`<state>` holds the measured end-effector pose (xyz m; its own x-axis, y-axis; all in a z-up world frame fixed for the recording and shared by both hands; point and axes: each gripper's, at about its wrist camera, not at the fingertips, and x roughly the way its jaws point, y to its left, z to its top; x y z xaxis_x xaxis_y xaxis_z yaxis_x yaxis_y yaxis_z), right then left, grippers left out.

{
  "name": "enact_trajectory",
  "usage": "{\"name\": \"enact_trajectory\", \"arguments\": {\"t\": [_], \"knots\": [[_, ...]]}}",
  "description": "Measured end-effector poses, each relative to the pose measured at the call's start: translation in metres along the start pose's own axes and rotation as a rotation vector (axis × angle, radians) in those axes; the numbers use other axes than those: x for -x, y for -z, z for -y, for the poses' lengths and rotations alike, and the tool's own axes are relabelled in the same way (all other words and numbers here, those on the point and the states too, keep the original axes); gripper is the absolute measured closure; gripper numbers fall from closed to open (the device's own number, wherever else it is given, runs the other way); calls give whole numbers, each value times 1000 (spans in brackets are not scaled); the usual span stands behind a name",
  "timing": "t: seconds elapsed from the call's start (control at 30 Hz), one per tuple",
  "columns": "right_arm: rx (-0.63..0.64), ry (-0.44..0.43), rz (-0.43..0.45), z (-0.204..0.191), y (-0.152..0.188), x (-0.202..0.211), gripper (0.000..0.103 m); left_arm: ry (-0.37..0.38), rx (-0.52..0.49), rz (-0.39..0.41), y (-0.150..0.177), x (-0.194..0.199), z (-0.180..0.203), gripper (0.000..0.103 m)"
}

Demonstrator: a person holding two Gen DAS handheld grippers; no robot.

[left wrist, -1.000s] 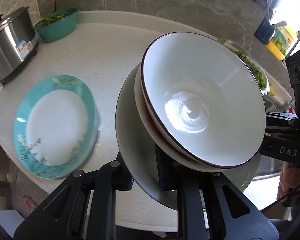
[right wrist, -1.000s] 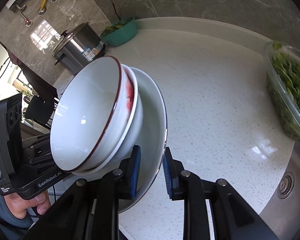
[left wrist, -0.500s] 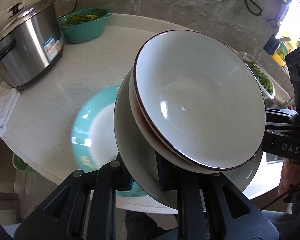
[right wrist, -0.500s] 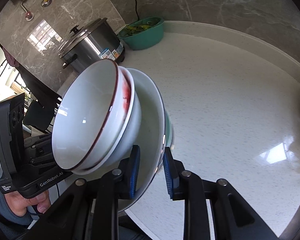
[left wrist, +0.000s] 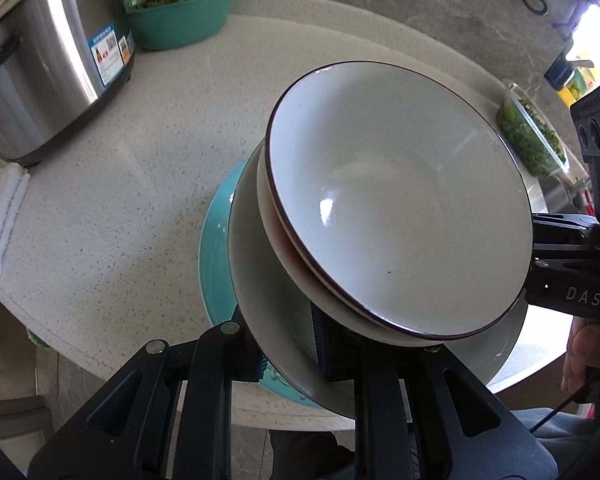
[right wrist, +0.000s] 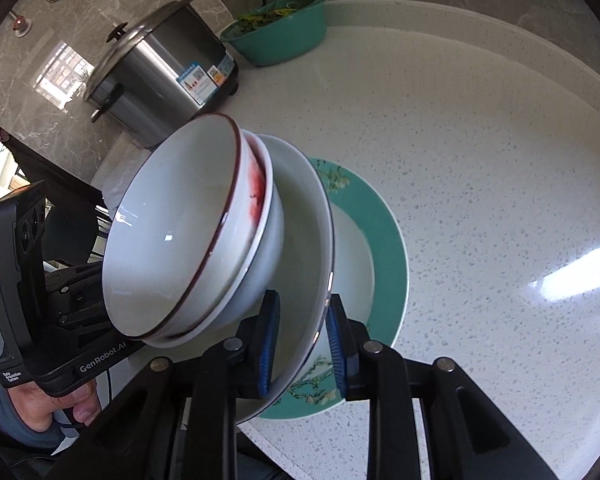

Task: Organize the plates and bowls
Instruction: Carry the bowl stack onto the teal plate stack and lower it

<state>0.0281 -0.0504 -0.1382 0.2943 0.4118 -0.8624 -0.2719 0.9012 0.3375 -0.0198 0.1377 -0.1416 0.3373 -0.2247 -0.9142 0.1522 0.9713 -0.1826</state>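
Holding a white plate (left wrist: 272, 280) with two stacked bowls (left wrist: 396, 208), left gripper (left wrist: 288, 344) and right gripper (right wrist: 300, 336) jaws both clamped on its rim, teal plate (right wrist: 392, 248) right below, cooker (right wrist: 160, 72) far left.

"DAS" stands on the right tool (left wrist: 580, 296) body; "GenRobot.AI" and "Data Acquisition System" on the left tool (right wrist: 60, 364) body. The cooker's sticker (left wrist: 110, 54) is unreadable.

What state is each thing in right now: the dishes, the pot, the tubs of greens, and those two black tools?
White plate: held by both tools, carrying bowls.
Two bowls: nested, empty.
Teal-rimmed plate: flat on the counter, beneath the stack.
Rice cooker: lid on.
Green basin: holds greens.
Clear container: holds greens.
Left tool: clamped on the plate's rim.
Right tool: clamped on the rim.
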Motion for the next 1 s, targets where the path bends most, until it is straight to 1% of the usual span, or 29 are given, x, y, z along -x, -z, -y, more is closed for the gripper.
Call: {"name": "enact_trajectory", "arguments": {"t": [0.27,0.4,0.63,0.7,0.73,0.83,0.93,0.97,1.0], "knots": [[-28,5,-10,12,1,-22,77,4,-28,-32,-7,-26,-23,87],[-45,8,-12,15,2,-28,77,10,-45,-45,-11,-36,-25,87],[-64,24,8,10,3,-31,77,1,-90,-23,-15,-44,-33,87],[-72,28,11,10,6,-33,75,3,-100,-15,-15,-42,-32,86],[-78,23,19,10,6,-34,75,6,-100,-12,-22,-46,-22,86],[-70,28,32,6,8,-34,73,4,-98,-8,-22,-46,-23,85],[-60,32,39,5,11,-30,72,9,-75,-8,-12,-38,-20,84],[-54,37,44,6,12,-27,69,10,-64,-11,-11,-36,-21,82],[-52,42,50,6,14,-24,65,2,-49,-13,-10,-32,-22,77]]}}
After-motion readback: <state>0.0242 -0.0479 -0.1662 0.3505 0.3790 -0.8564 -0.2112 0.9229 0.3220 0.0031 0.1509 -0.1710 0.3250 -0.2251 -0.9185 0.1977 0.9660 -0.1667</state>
